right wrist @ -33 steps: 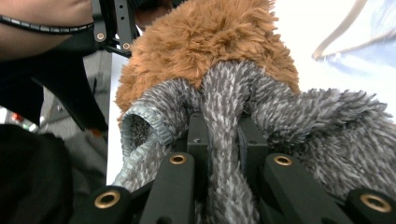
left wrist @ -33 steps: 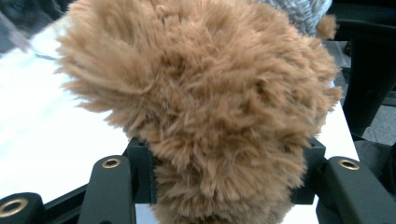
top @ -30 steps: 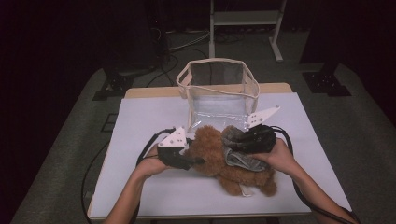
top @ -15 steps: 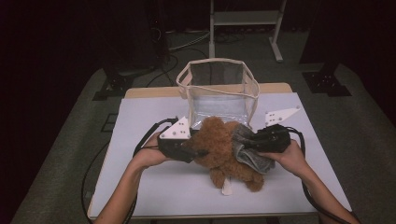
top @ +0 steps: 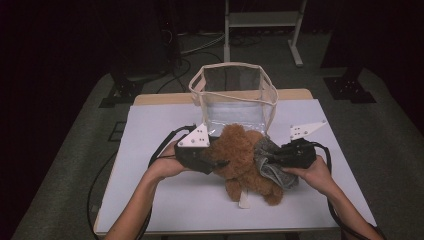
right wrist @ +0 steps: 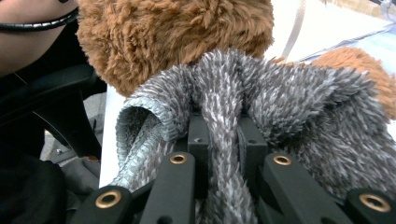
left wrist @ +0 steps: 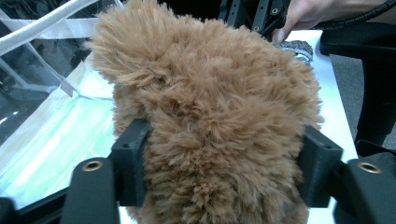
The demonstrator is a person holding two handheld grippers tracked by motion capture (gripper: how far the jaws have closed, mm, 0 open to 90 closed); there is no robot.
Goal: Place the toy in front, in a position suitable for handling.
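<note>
While both hands work at the middle of the white tabletop (top: 165, 200), the brown teddy bear (top: 245, 162) lies between the two grippers, just in front of the clear bag with cream trim (top: 232, 95). The left gripper (top: 216, 164) comes in from the bear's left side, and in the left gripper view its jaws stand either side of a thick lump of brown fur (left wrist: 219, 126); they've just been opening, with the fur between them and brushing both jaws, so it looks more like a loose bracket than a real squeeze. The right gripper (top: 275, 161) is clamped tight on a fold of the grey fuzzy cloth (top: 272, 167), pinched right between its jaws in the right gripper view (right wrist: 224, 140), and that cloth sits against the bear's right side. A small pale tag (top: 244, 201) sticks out near the bear's feet, too small to read any writing on it.
</note>
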